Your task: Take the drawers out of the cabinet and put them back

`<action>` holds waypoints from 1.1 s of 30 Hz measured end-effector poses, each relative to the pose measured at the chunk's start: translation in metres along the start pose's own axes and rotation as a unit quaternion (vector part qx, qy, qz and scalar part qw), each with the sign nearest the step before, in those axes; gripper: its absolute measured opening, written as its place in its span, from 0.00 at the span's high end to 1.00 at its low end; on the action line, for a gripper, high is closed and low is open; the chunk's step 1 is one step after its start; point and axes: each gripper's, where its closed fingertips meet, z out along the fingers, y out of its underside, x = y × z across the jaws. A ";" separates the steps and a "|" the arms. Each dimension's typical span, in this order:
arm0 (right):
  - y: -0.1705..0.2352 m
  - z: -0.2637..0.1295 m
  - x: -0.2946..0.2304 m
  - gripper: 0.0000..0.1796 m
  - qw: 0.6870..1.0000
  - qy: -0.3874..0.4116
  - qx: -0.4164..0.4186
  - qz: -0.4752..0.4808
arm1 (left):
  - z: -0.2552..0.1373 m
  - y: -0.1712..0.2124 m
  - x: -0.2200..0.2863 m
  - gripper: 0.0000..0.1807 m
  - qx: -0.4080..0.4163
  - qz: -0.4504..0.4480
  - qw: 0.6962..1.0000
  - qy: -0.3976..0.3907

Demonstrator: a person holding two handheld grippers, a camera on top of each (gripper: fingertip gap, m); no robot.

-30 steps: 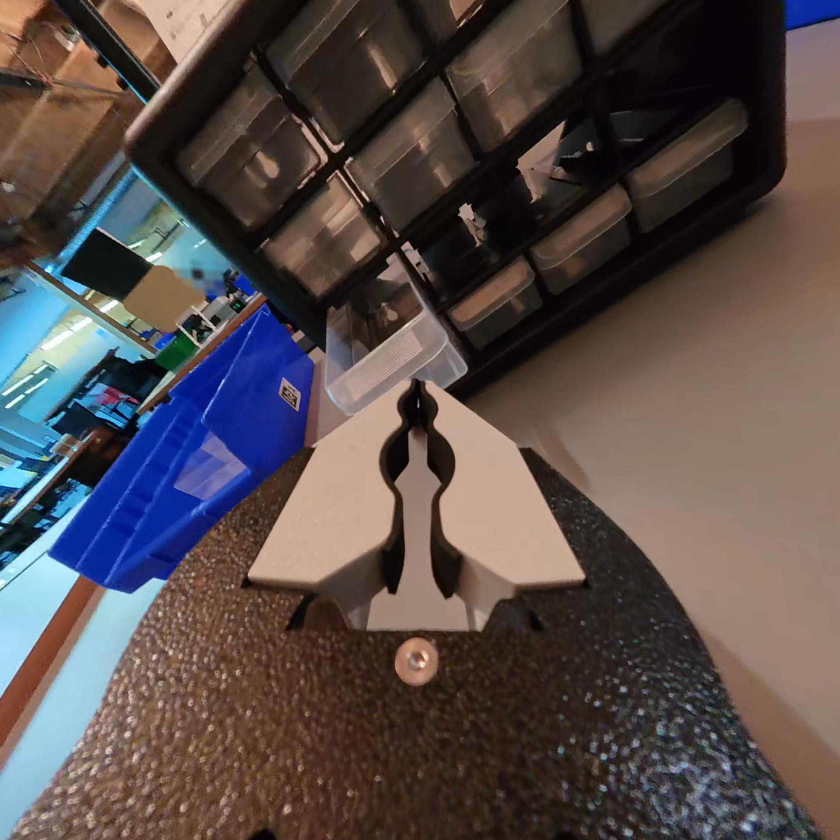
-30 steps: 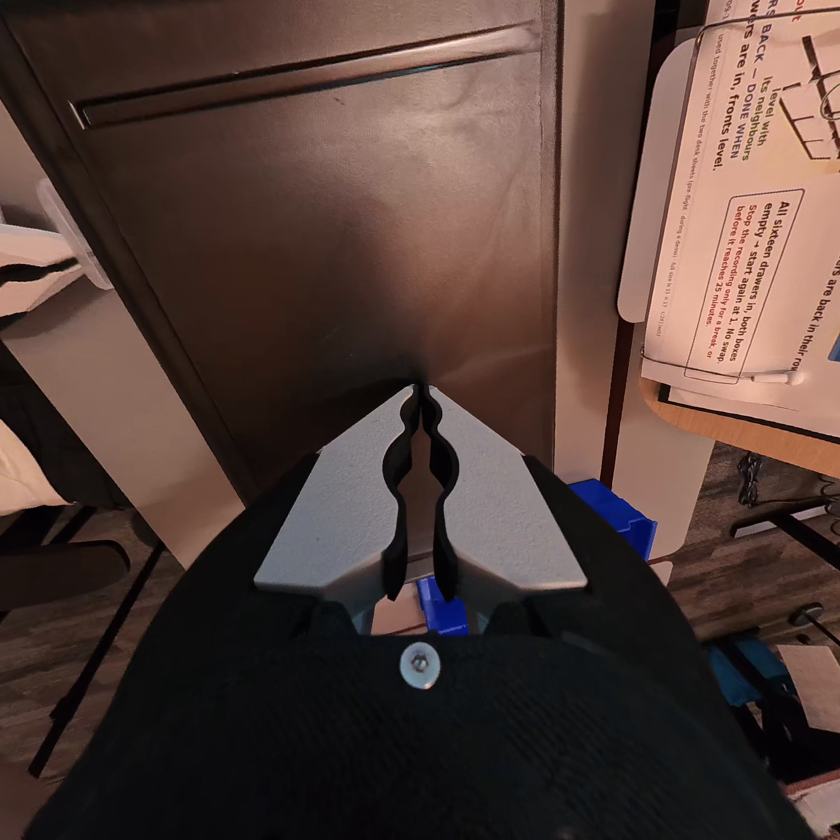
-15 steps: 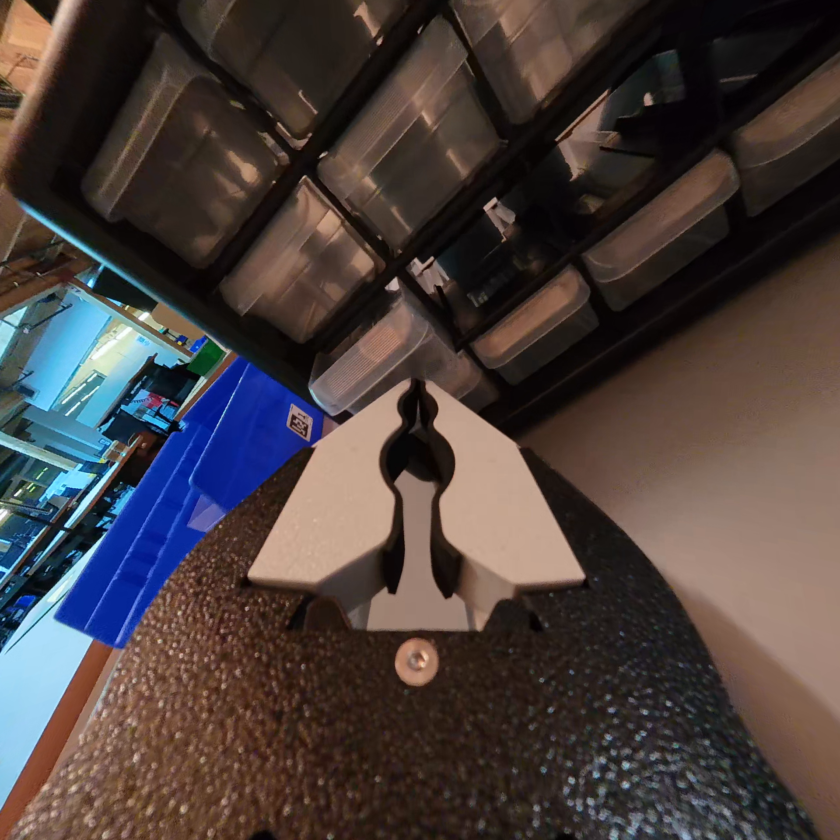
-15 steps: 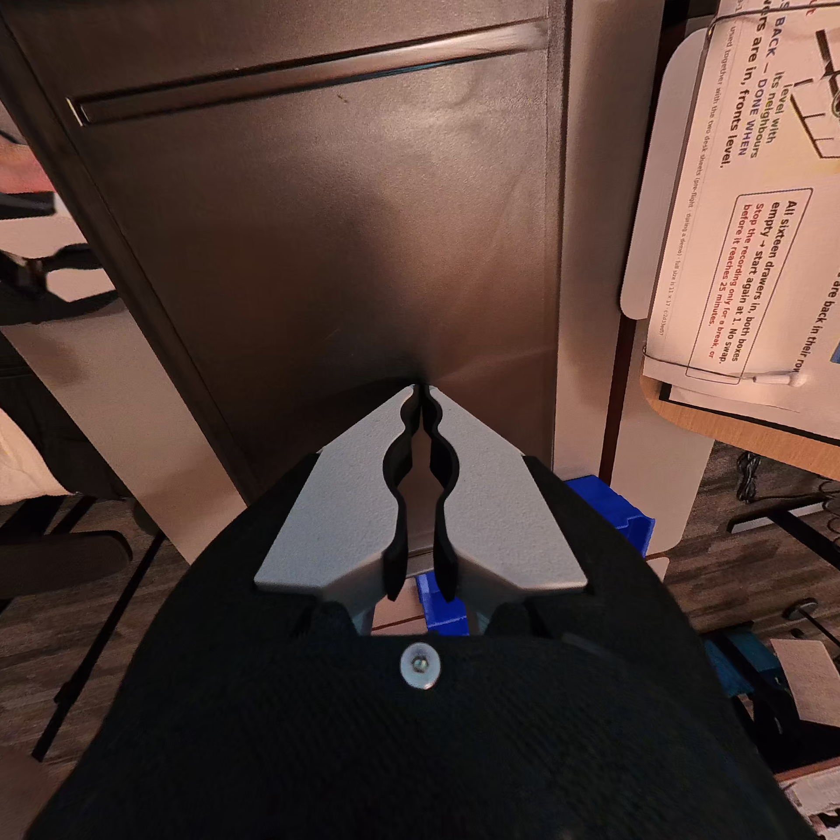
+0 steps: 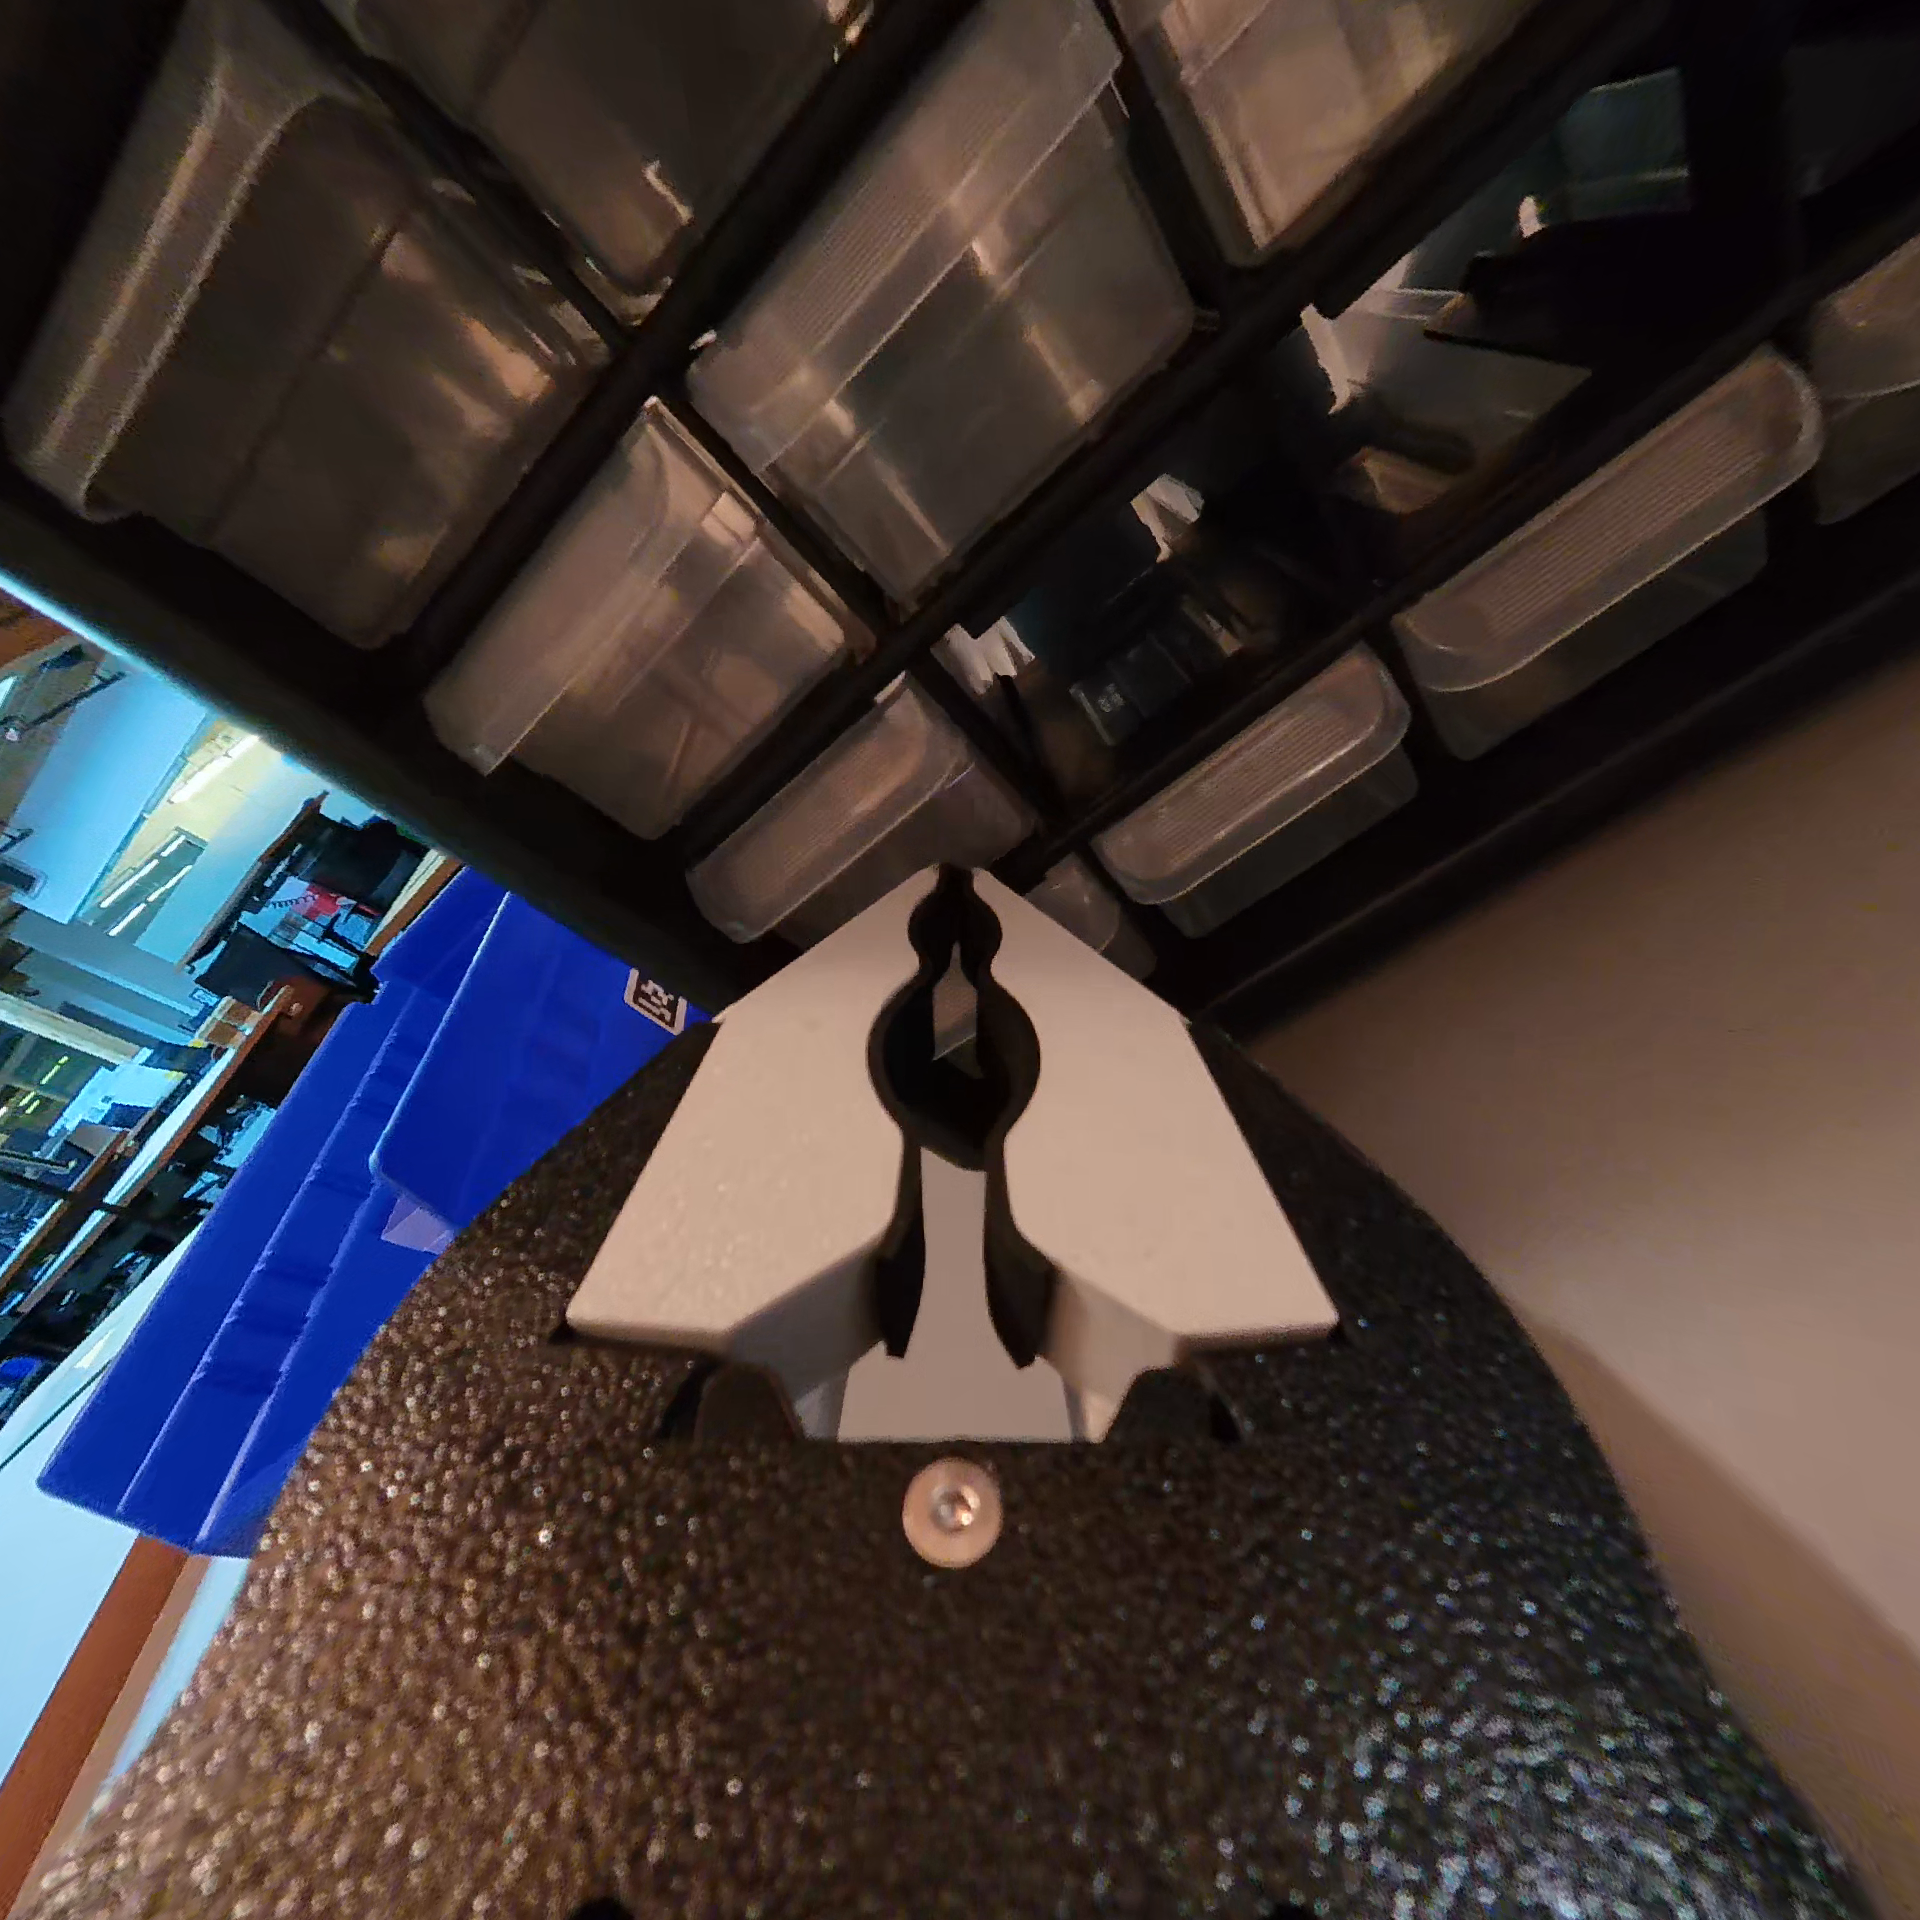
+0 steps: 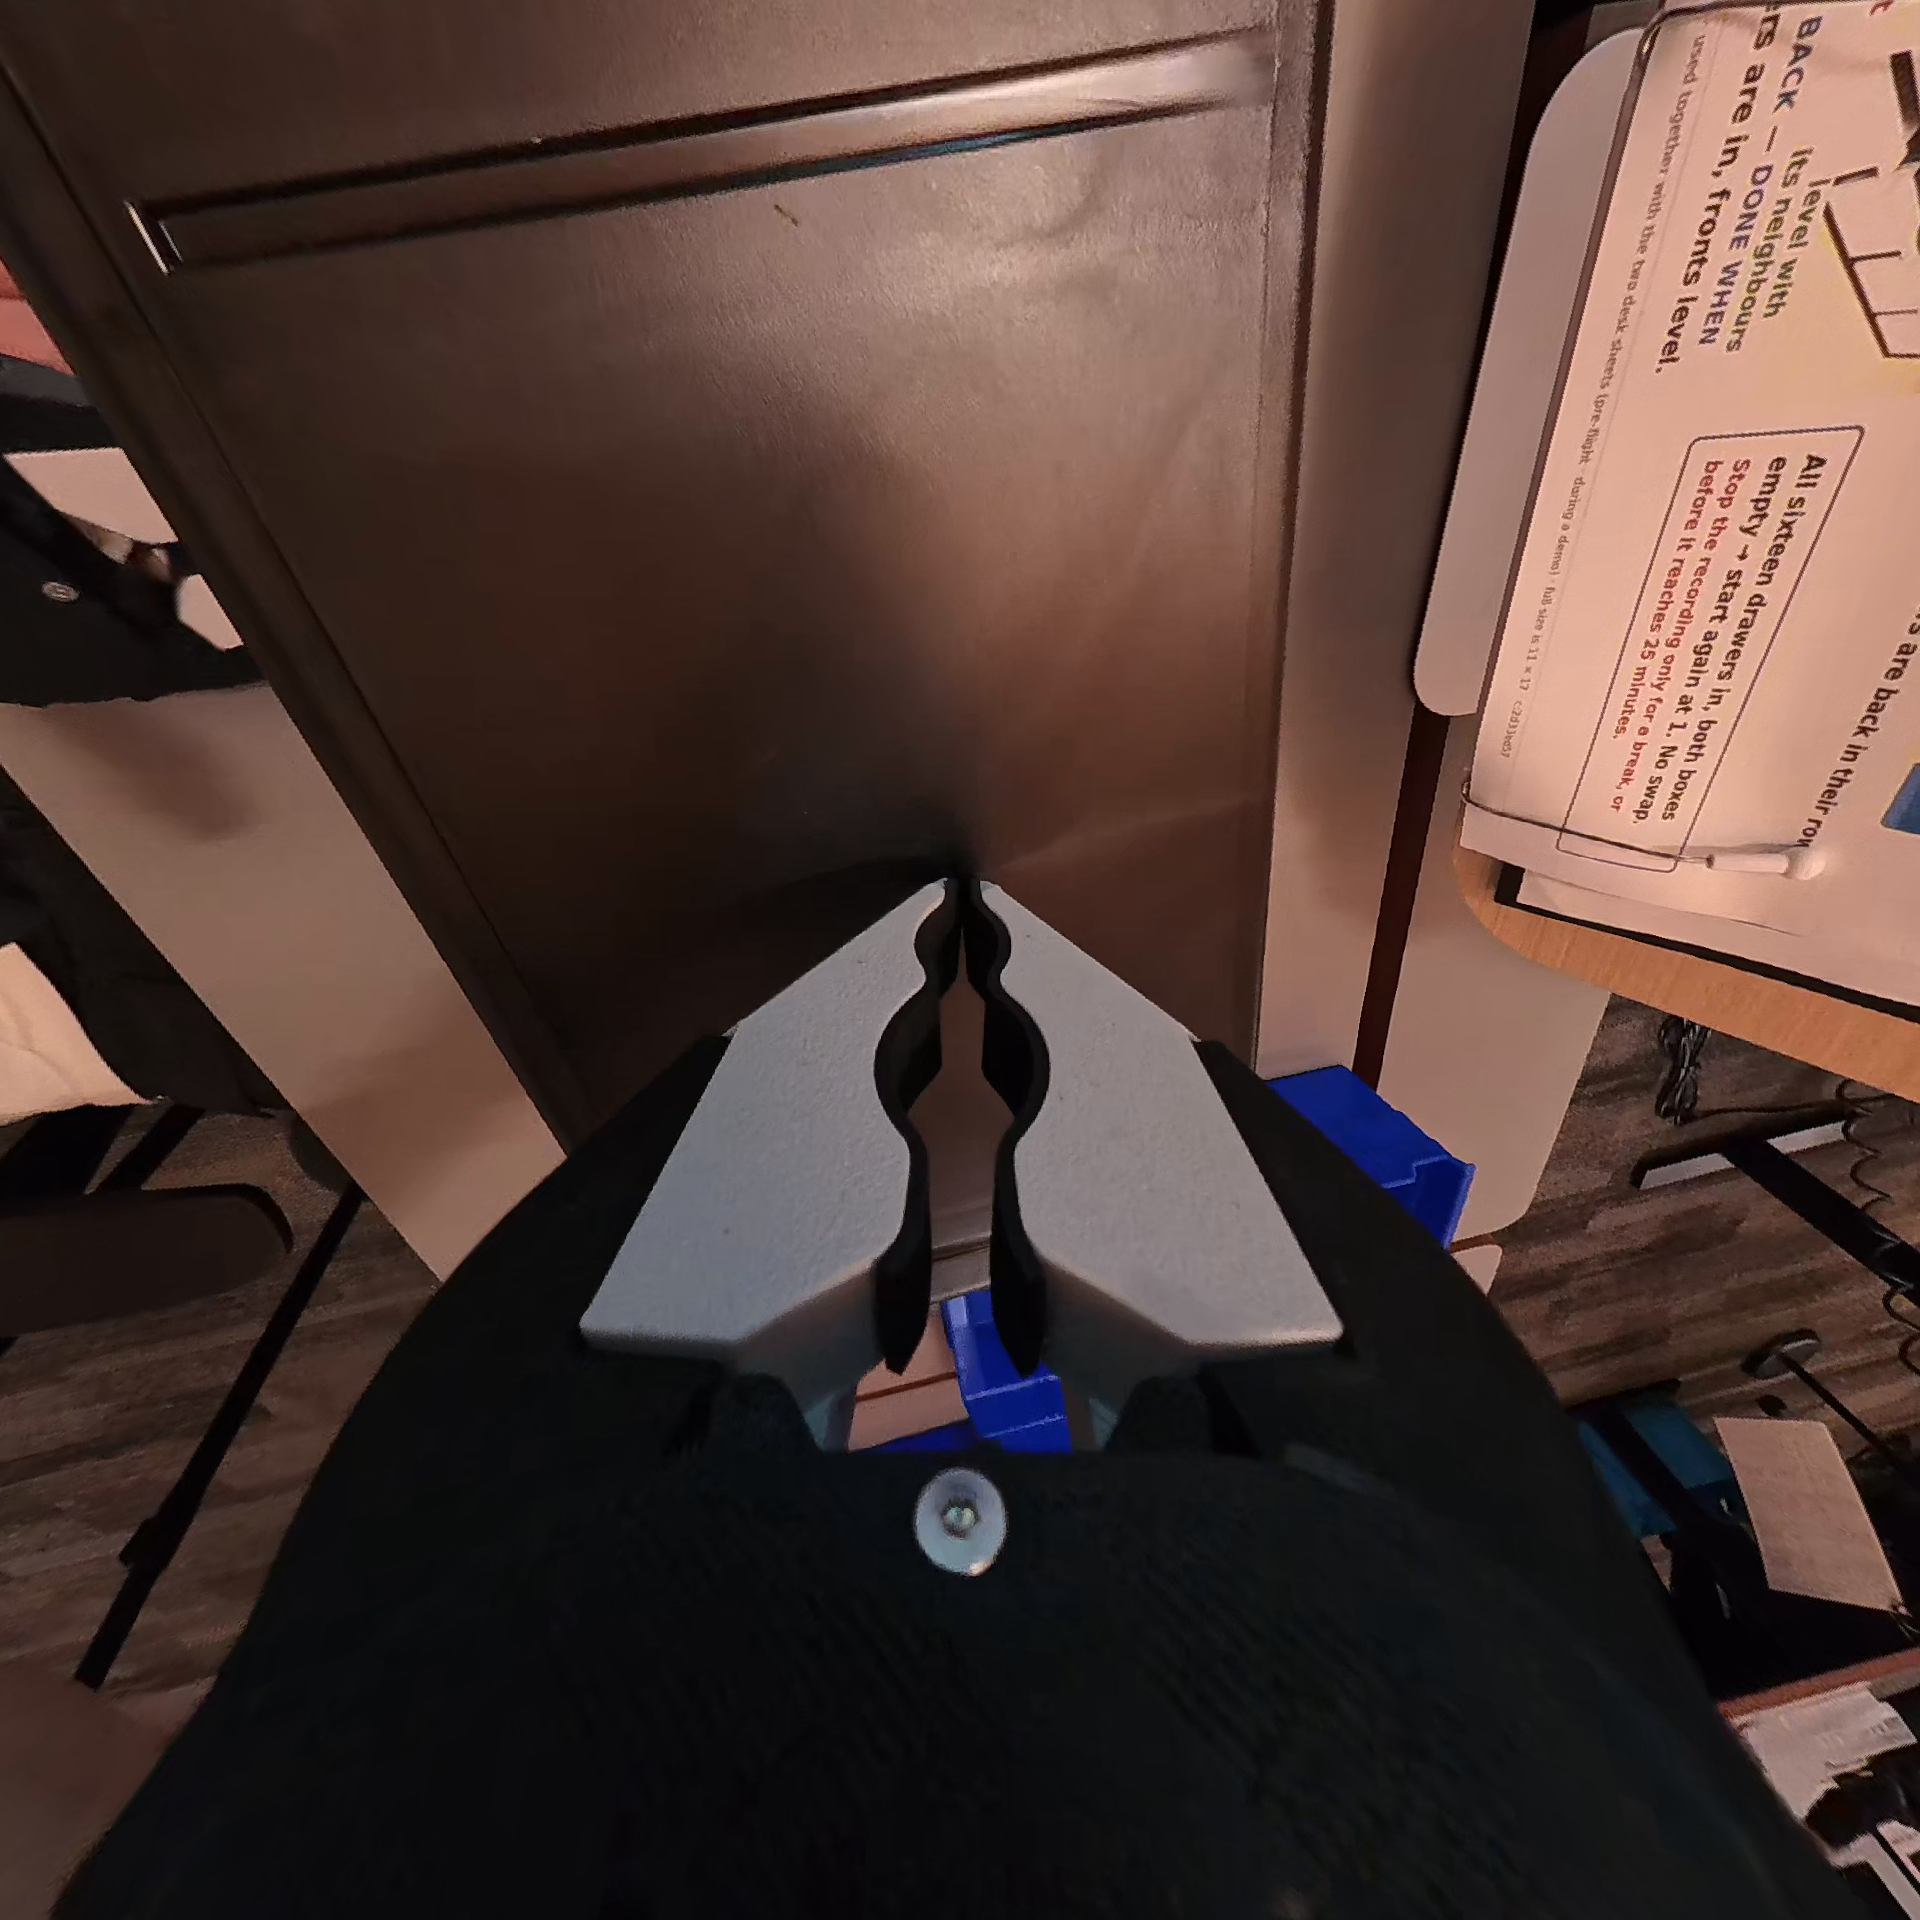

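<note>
While the right tool (image 6: 961, 883), pressed together, braces the cabinet (image 6: 748, 540), left tool (image 5: 956, 883), also closed, nudges a drawer (image 5: 852, 821) home; next: seat flush.

You are working in a workshop or lab: stacked blue storage bins (image 5: 343, 1195), shelving and benches (image 5: 94, 1122) under strip lighting, a printed instruction sheet (image 6: 1704, 436) clipped beside the tabletop (image 5: 1558, 1091).
</note>
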 end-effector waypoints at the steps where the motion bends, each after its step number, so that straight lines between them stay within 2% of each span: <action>1: 0.000 0.000 0.000 1.00 1.000 0.001 -0.002 -0.002 | -0.002 -0.001 0.000 1.00 0.005 -0.001 1.000 0.001; 6: 0.000 0.000 0.000 1.00 1.000 0.000 0.007 -0.002 | -0.040 -0.019 -0.015 1.00 0.056 -0.053 0.997 0.031; 9: 0.000 0.000 0.000 1.00 1.000 -0.006 0.021 0.002 | -0.063 -0.020 -0.071 1.00 0.060 -0.128 0.990 0.002; 11: 0.000 0.000 0.000 1.00 1.000 -0.011 0.028 0.005 | -0.064 -0.014 -0.122 1.00 0.044 -0.181 0.982 -0.009; 13: -0.001 0.000 0.000 1.00 0.999 -0.013 0.033 0.007 | -0.050 0.002 -0.163 1.00 -0.006 -0.222 0.975 0.022; 15: -0.001 0.000 0.000 1.00 0.999 -0.014 0.039 0.007 | -0.026 0.023 -0.189 0.95 -0.071 -0.246 0.964 0.075; 20: -0.001 0.000 0.000 1.00 0.998 -0.021 0.051 0.016 | 0.039 0.079 -0.199 0.79 -0.267 -0.261 0.899 0.227; 25: -0.001 0.000 0.000 1.00 0.999 -0.021 0.040 0.011 | 0.092 0.123 -0.185 0.73 -0.409 -0.269 0.827 0.278; 29: -0.001 0.000 0.000 1.00 0.999 -0.030 0.025 0.005 | 0.105 0.148 -0.157 0.73 -0.494 -0.250 0.769 0.320; 31: -0.001 0.000 0.000 1.00 0.999 -0.033 0.020 0.002 | 0.106 0.163 -0.150 0.75 -0.530 -0.217 0.755 0.319; 33: -0.001 0.000 0.000 1.00 0.999 -0.030 0.017 -0.003 | 0.115 0.173 -0.149 0.77 -0.541 -0.205 0.759 0.298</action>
